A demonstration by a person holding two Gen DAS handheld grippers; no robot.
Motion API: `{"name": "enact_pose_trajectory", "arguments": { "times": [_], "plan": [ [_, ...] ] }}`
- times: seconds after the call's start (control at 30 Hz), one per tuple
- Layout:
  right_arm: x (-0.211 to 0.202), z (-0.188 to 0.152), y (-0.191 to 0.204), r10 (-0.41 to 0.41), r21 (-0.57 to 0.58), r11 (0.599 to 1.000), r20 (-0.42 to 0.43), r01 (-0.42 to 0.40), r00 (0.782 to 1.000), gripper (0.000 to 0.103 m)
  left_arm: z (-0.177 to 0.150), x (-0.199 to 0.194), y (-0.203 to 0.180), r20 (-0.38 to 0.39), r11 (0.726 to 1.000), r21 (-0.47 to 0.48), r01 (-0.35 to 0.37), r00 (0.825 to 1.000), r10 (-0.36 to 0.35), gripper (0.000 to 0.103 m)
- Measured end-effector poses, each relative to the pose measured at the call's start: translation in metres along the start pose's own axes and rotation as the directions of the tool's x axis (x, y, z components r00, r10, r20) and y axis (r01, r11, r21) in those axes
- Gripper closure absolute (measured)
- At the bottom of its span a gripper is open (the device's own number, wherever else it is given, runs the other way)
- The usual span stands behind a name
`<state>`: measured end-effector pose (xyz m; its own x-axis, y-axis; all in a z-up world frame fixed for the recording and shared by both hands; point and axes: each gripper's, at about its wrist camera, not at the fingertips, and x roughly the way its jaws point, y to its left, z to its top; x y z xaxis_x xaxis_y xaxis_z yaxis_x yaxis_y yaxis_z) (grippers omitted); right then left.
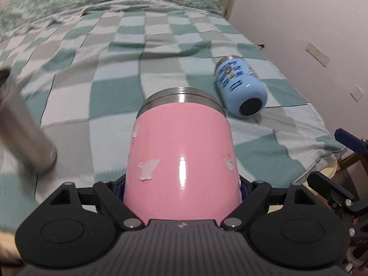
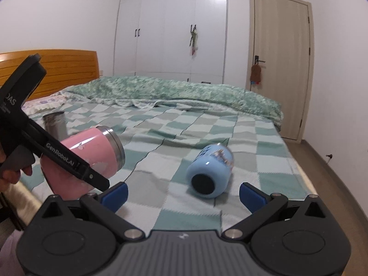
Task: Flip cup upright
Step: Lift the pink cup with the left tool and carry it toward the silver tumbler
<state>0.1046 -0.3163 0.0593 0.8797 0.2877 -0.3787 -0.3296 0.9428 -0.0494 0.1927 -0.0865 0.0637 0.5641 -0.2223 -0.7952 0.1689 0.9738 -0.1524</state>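
Observation:
My left gripper (image 1: 182, 188) is shut on a pink cup (image 1: 181, 151) with a steel rim, held off the bed with its mouth pointing away. The right wrist view shows that pink cup (image 2: 92, 151) tilted on its side in the left gripper (image 2: 76, 172). A light blue cup (image 1: 239, 87) lies on its side on the checkered blanket, dark base toward me; it also shows in the right wrist view (image 2: 210, 171). My right gripper (image 2: 182, 192) is open and empty, just short of the blue cup.
A steel tumbler (image 2: 55, 124) stands on the bed (image 2: 207, 124) at the left; it is blurred in the left wrist view (image 1: 23, 124). A green quilt (image 2: 172, 92) is bunched at the far end. Wardrobe and door stand behind. The bed edge (image 1: 322, 151) drops off at right.

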Motion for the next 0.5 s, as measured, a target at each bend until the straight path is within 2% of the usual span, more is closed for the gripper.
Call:
{"name": "enact_pose_trajectory", "arguments": {
  "times": [0.3,0.5],
  "plan": [
    [0.01,-0.018,0.016,0.03,-0.012,0.999,-0.052,-0.03,0.998,0.0,-0.032,0.015,0.014,-0.007,0.991,-0.078,-0.11,0.994,0.11,0.018],
    [0.017,-0.023,0.021,0.038,-0.022,0.999,-0.074,-0.04,0.996,0.0,-0.038,0.022,0.018,-0.009,0.987,-0.105,-0.12,0.993,0.12,0.018]
  ]
}}
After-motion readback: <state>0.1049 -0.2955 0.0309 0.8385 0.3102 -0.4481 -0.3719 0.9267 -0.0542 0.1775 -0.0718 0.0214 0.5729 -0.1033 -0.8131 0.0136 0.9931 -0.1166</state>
